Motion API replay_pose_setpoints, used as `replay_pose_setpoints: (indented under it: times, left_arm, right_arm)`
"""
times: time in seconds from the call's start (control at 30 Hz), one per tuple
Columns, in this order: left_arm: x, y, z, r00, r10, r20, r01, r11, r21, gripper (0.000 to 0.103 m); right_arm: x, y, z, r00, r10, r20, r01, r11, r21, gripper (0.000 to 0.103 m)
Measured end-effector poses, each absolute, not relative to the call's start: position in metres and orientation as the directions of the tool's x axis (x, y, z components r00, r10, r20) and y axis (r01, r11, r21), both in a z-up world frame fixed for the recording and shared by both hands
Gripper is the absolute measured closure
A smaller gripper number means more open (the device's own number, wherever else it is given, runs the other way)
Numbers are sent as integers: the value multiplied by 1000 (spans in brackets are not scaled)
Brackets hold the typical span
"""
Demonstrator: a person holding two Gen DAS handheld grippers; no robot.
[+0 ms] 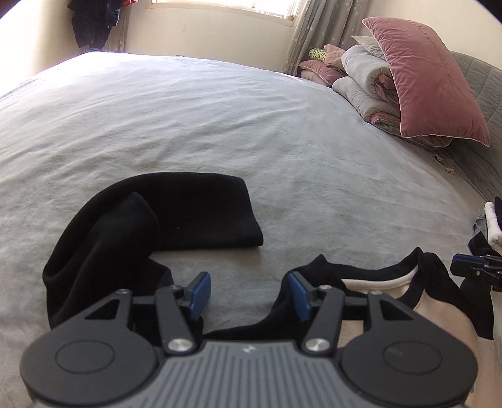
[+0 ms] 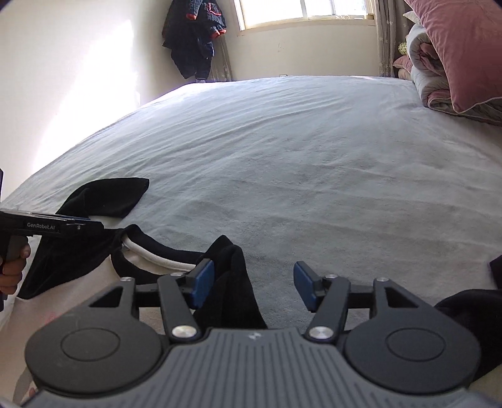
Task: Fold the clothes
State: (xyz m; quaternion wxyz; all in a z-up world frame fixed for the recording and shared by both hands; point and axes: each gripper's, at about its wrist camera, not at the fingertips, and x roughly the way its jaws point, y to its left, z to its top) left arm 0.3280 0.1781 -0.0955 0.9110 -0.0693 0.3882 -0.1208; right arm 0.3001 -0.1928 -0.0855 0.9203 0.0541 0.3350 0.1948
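Clothes on the grey bed (image 1: 219, 119) amount to one garment within reach: a black-and-cream top (image 1: 392, 288) whose black sleeve (image 1: 175, 213) lies bent across the sheet ahead of the left tool (image 1: 248, 293). Its neckline, black with a white inner band, shows in the right wrist view (image 2: 157, 257), just ahead of and left of the right tool (image 2: 254, 284). A fold of black cloth from the top (image 2: 232, 282) rises beside the right tool's left pad.

Left tool: both blue pads stand apart with bare sheet between them, gripping nothing. Right tool: its two pads are likewise spread wide, nothing clamped.

In the right wrist view the left tool's side carries the one readable label (image 2: 40, 225), "GenRobot.AI", and the person's left hand (image 2: 14, 266) wraps its handle.

Near the headboard sit at least two pink velvet pillows, the large one (image 1: 429, 78) leaning on one rolled grey quilt (image 1: 364, 88). One dark jacket with red trim (image 2: 194, 34) hangs by the window (image 2: 301, 12). A small heap of other clothing (image 1: 492, 226) lies at the right edge of the left wrist view.
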Motion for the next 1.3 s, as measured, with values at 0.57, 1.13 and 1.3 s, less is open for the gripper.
replay_pose_setpoints:
  times: [0.57, 1.13, 1.3]
  left_arm:
    - [304, 164, -94, 714, -167, -679, 177, 983, -56, 97]
    - [315, 170, -104, 697, -180, -694, 124, 984, -130, 89]
    - [301, 138, -105, 821, 11, -571, 53, 994, 96, 99]
  right_arm:
    - [271, -159, -99, 742, 221, -634, -365, 925, -106, 101]
    - [277, -167, -101, 789, 184, -586, -274, 959, -68, 48]
    - [275, -144, -108, 827, 136, -546, -264, 951, -163, 92]
